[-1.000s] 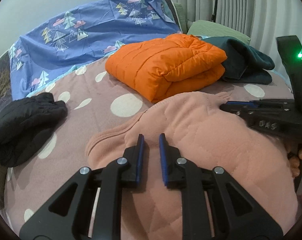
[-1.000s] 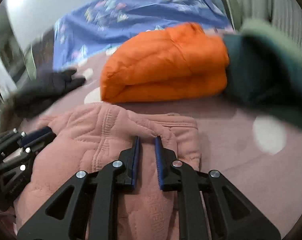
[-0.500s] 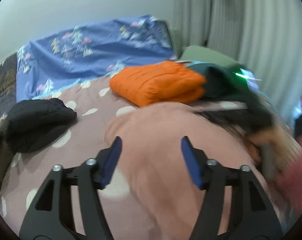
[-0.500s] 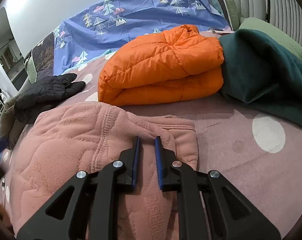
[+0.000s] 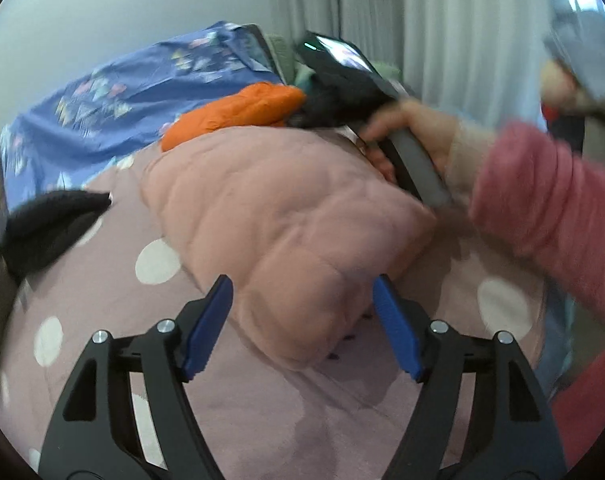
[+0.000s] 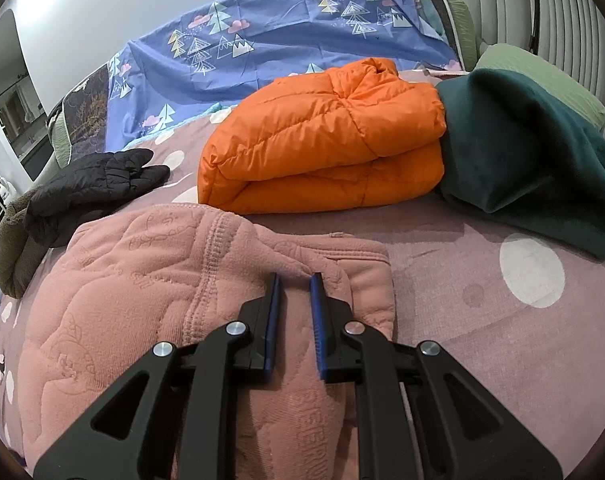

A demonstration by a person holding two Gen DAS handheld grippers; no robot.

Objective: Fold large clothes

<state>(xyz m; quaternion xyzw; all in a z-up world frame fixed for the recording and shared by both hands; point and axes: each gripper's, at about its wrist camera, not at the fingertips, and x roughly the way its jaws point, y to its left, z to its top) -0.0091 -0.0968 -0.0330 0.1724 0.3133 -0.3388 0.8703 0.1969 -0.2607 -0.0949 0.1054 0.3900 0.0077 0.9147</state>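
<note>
The left gripper [image 5: 302, 328] stands with its fingers spread wide around the near edge of the folded pink quilted garment [image 5: 286, 216], which lies on the polka-dot bedspread [image 5: 158, 260]. The right gripper [image 6: 294, 320] sits on the garment's right portion, fingers narrowed to a slim gap with a fabric ridge between them. Farther back lie a folded orange puffer jacket [image 6: 322, 140], a dark green garment [image 6: 522, 152] to its right, and a black jacket [image 6: 90, 188] at left.

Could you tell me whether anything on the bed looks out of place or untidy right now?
The black puffer jacket lies crumpled at the bed's far-left edge, unlike the neatly folded orange jacket. The dark green fleece slumps unfolded against it.
</note>
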